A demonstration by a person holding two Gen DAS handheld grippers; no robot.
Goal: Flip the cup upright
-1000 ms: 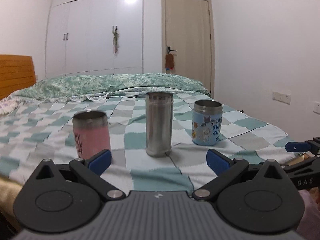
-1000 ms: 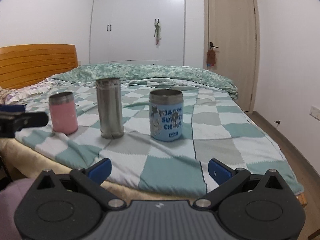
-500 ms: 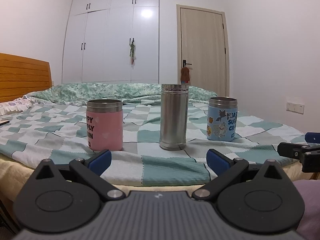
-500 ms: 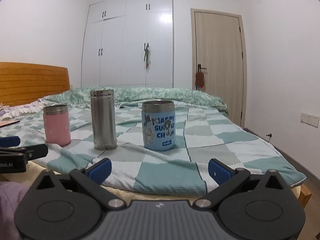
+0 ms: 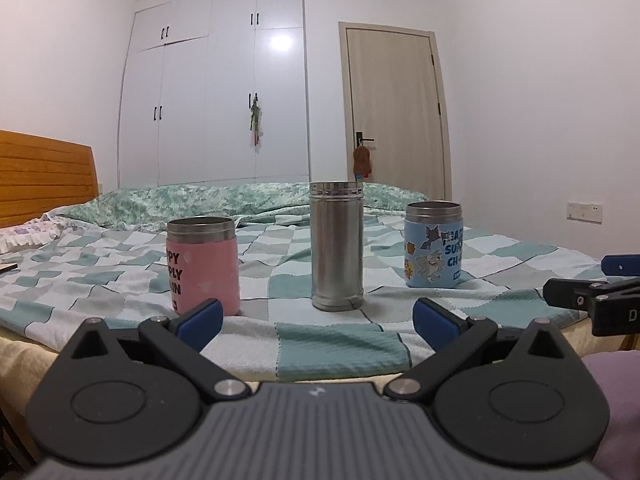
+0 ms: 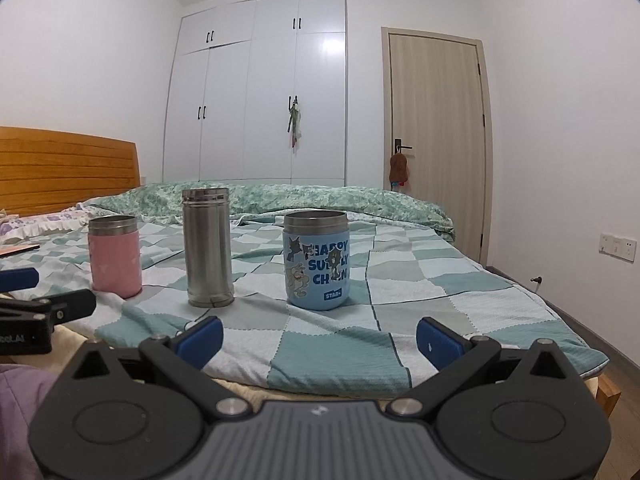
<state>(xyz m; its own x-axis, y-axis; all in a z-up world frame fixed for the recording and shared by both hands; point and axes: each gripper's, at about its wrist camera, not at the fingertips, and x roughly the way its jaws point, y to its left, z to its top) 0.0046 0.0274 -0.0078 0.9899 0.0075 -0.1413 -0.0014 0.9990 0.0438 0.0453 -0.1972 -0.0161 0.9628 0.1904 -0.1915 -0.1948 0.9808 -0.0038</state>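
Three cups stand in a row on the checkered bedspread (image 5: 340, 340). A pink cup (image 5: 203, 266) is on the left, a tall steel cup (image 5: 337, 246) in the middle, a blue cartoon cup (image 5: 434, 250) on the right. All three stand on end with rims up. In the right wrist view they show as the pink cup (image 6: 115, 256), the steel cup (image 6: 208, 248) and the blue cup (image 6: 316, 260). My left gripper (image 5: 316, 320) is open and empty, short of the bed edge. My right gripper (image 6: 320, 338) is open and empty, also short of the bed edge.
A rumpled green duvet (image 5: 224, 200) lies behind the cups. A wooden headboard (image 5: 44, 180) is at the left. White wardrobes (image 5: 216, 100) and a closed door (image 5: 394, 112) stand at the back. The right gripper's side (image 5: 592, 300) shows at the right edge of the left view.
Both grippers have dropped lower and tilted up, so the cups now appear at eye level. The cups have not moved. Both grippers stayed open.
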